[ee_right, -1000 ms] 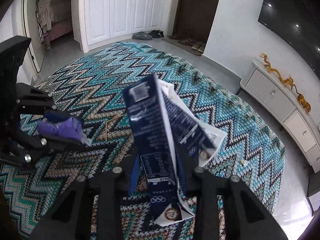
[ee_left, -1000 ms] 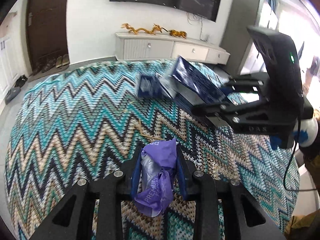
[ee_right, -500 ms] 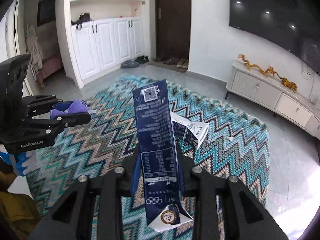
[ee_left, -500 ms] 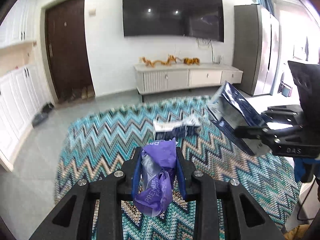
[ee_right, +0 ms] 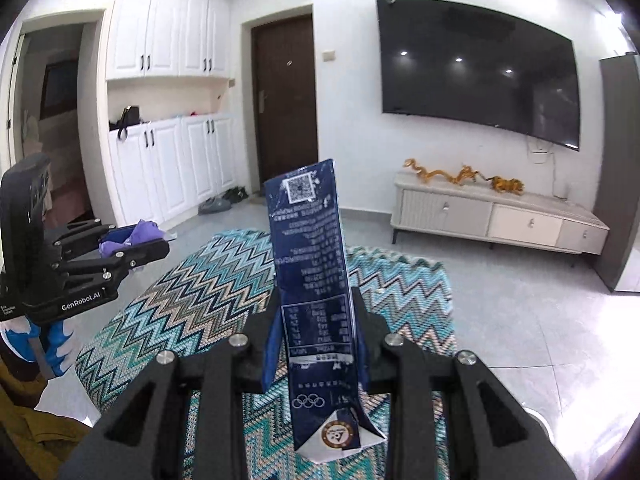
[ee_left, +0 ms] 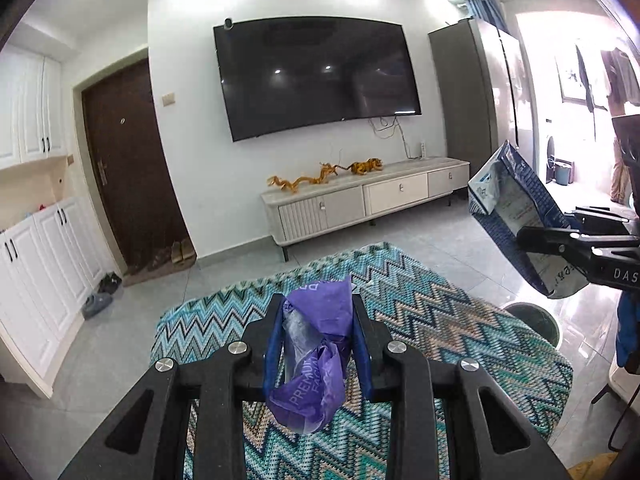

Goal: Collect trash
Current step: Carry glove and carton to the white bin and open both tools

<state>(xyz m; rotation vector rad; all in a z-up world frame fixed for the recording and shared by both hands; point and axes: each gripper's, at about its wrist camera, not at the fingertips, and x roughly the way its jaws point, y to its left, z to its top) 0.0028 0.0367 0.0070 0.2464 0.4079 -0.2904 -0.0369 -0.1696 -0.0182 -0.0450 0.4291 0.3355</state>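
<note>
Purple wrapper (ee_left: 316,344) clamped in left tool (ee_left: 317,344), blue carton (ee_right: 314,300) in right tool (ee_right: 316,336), both above rug's (ee_left: 440,312) edge

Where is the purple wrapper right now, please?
The purple wrapper is clamped in the left gripper, held above the zigzag rug; the right wrist view shows it at far left.

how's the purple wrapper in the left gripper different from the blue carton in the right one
The purple wrapper is soft, crumpled film bunched up; the blue carton is stiff, flattened card with printed text.
The wrapper barely pokes past the left gripper; the carton stands well beyond the right gripper.
Both are trash pinched between fingers, held up off the zigzag rug.
</note>
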